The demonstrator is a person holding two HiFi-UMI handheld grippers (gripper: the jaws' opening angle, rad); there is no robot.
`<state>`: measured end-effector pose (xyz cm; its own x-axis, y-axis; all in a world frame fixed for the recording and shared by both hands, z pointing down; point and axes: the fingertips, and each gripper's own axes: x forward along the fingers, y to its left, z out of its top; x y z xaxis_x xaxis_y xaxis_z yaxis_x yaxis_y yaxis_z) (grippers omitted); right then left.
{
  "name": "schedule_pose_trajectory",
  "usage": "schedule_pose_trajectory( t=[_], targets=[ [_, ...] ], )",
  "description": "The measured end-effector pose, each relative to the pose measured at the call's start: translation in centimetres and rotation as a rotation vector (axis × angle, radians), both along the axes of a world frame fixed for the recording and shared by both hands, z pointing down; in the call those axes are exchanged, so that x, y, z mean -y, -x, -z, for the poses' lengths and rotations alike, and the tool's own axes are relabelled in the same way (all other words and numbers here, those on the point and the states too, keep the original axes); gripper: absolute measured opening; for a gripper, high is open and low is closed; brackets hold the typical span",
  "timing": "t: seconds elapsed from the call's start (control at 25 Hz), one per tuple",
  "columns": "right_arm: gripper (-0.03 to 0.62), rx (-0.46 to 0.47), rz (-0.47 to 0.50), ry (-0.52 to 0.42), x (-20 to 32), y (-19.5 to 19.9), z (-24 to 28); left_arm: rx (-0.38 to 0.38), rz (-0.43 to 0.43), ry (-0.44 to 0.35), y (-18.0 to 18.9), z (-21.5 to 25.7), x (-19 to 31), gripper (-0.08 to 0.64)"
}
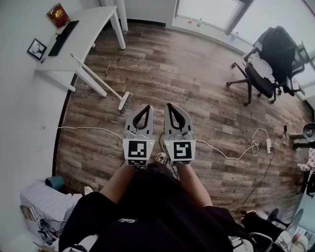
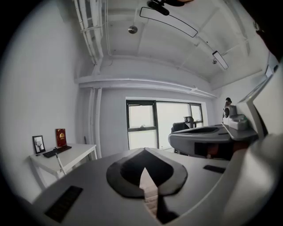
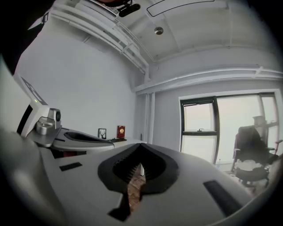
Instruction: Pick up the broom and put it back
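Place: we're in an office room.
Desk: white desk [image 1: 83, 29] along the wall, with a black keyboard [image 1: 63, 38] and a framed picture [image 1: 37, 48] on it.
Seating: black office chair [image 1: 268, 64] on castors.
Room: wood-plank floor [image 1: 172, 74], tall windows [image 2: 141, 128], exposed ceiling pipes [image 2: 84, 26].

— What sits in the upper left of the frame?
— A white desk [image 1: 93, 22] with a black keyboard [image 1: 63, 37], a red book or plaque [image 1: 58, 15] and a small framed picture [image 1: 36, 48] on it.
— And on the right?
— A black office chair [image 1: 268, 64] in the upper right, on the wood floor [image 1: 187, 74]; lower down, a white cable [image 1: 231, 155] loops to a power strip [image 1: 268, 145]
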<state>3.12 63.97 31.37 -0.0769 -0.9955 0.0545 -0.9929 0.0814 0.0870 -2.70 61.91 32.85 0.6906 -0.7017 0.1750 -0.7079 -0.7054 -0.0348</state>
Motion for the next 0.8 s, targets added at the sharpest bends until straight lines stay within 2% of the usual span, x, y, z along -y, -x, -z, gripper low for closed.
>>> schedule_pose_trajectory(
  t=[0.28,0.6,0.8],
  targets=[
    [0.021,0.005,0.012,-0.015,0.6,2.1,0.3,0.004,0.004,-0.016,2.0,0.4,0.7,0.002],
    [0.021,-0.001,0.103,-0.021,-0.3,3.0,-0.1,0.007,0.102,-0.014,3.1,0.3,-0.5,0.002],
    [0.021,0.001,0.153,0.005,-0.3,3.5,-1.7,0.034,0.164,0.020,4.8,-1.3,-0.8,0.002]
  ],
)
